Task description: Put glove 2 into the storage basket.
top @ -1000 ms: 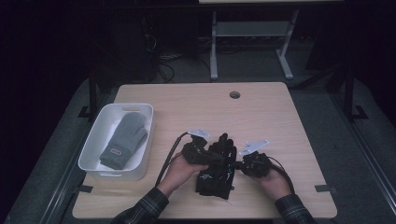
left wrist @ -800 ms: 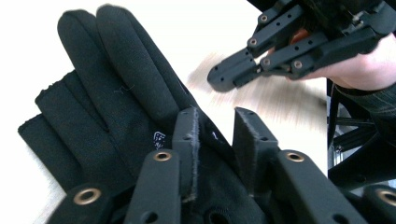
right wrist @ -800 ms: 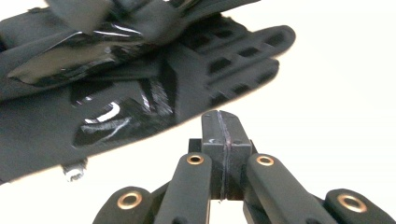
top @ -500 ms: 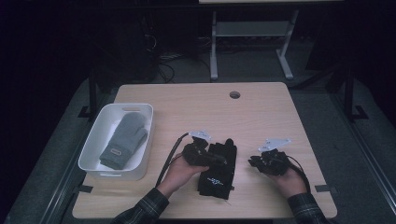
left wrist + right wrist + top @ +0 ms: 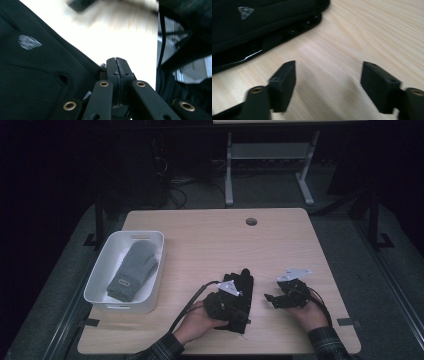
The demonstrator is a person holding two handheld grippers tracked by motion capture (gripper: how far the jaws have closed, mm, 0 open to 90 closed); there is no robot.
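Observation:
A black glove (image 5: 243,282) lies flat near the table's front edge, with a small grey logo on it. My left gripper (image 5: 231,301) rests on the glove's near part. In the left gripper view its jaws (image 5: 117,60) are pressed together, and the edge of the black glove (image 5: 37,75) runs right into them. My right gripper (image 5: 272,298) hovers low over bare wood just right of the glove. In the right gripper view it stands open (image 5: 329,75) with nothing between its jaws, and the black glove (image 5: 262,22) lies beyond at the upper left.
A white bin (image 5: 97,276) stands at the table's left and holds a grey mitten (image 5: 134,270). A round cable hole (image 5: 251,221) sits near the table's far edge. Bare wood stretches across the middle and right. A desk frame stands behind the table.
My right gripper has let go of the glove and drawn away to the right, now open over the wood. The left gripper has stayed on the glove.

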